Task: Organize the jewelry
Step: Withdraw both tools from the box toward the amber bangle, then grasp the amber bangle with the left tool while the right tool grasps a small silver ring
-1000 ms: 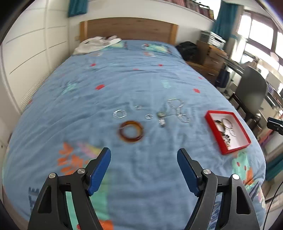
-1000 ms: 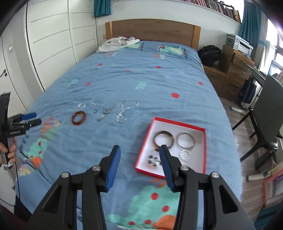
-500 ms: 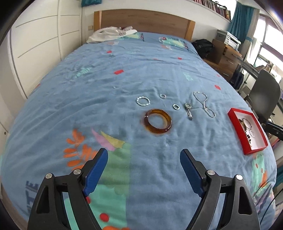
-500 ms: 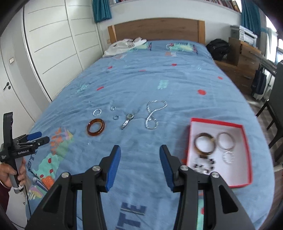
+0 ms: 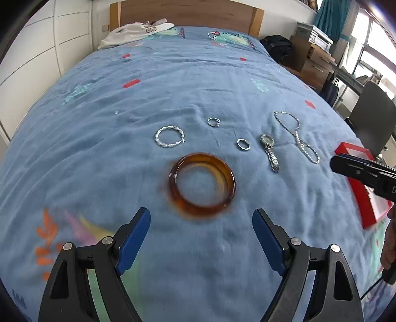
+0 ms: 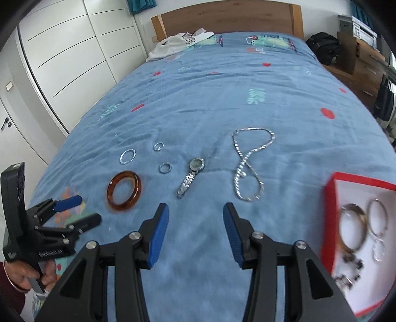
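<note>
An amber bangle [image 5: 201, 184] lies on the blue bedspread just ahead of my open, empty left gripper [image 5: 201, 224]; it also shows in the right wrist view [image 6: 124, 190]. Beyond it lie a twisted silver bracelet [image 5: 169, 136], two small rings [image 5: 213, 121] [image 5: 243, 144], a silver watch [image 5: 270, 152] and a silver chain necklace [image 5: 297, 136]. My right gripper [image 6: 196, 221] is open and empty, just short of the watch [image 6: 191, 177] and necklace [image 6: 248, 163]. A red box [image 6: 331, 198] at the right holds several bangles and small pieces.
The bed's wooden headboard [image 5: 185, 12] and a white garment [image 5: 136, 32] are at the far end. White wardrobe doors [image 6: 61, 49] stand left. A black bag [image 6: 324, 47], wooden drawers [image 6: 358, 57] and a dark chair [image 5: 371, 119] stand right of the bed.
My left gripper has moved forward and down towards the amber bangle, which now looks much larger. My right gripper has swung left from over the red box towards the watch and necklace.
</note>
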`<state>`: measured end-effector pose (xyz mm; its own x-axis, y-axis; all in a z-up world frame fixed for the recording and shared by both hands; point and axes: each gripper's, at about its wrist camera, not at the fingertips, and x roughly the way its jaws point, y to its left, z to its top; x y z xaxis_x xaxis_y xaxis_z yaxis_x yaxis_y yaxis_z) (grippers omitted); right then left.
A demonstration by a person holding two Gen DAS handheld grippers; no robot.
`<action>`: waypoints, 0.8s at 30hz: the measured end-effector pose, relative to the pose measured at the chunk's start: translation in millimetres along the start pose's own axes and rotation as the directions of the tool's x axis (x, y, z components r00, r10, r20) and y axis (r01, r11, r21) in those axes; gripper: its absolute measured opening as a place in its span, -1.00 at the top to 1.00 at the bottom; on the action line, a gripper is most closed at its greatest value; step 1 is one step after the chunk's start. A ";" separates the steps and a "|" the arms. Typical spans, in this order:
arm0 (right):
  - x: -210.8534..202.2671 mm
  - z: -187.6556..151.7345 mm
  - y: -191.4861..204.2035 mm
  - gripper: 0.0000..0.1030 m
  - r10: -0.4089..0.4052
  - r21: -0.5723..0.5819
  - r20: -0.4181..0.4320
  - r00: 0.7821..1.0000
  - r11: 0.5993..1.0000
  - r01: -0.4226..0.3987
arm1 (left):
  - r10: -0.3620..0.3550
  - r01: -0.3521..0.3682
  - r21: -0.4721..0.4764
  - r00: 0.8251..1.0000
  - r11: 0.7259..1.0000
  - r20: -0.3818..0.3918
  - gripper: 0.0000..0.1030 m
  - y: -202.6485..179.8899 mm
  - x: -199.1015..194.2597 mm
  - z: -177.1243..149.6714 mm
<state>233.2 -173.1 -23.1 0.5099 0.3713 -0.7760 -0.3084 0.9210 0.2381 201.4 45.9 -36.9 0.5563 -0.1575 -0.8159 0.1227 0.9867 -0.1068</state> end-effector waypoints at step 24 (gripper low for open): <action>71.3 30.7 18.9 0.14 0.110 -0.007 0.008 0.994 0.994 -0.110 | 0.007 -0.007 0.002 1.000 1.000 -0.016 -0.71 6.5 53.0 13.9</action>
<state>288.4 -125.6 -56.0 0.4793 0.4713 -0.7403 -0.3686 0.8737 0.3176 243.1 43.5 -73.0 0.5438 -0.1500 -0.8257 0.1208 0.9876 -0.0999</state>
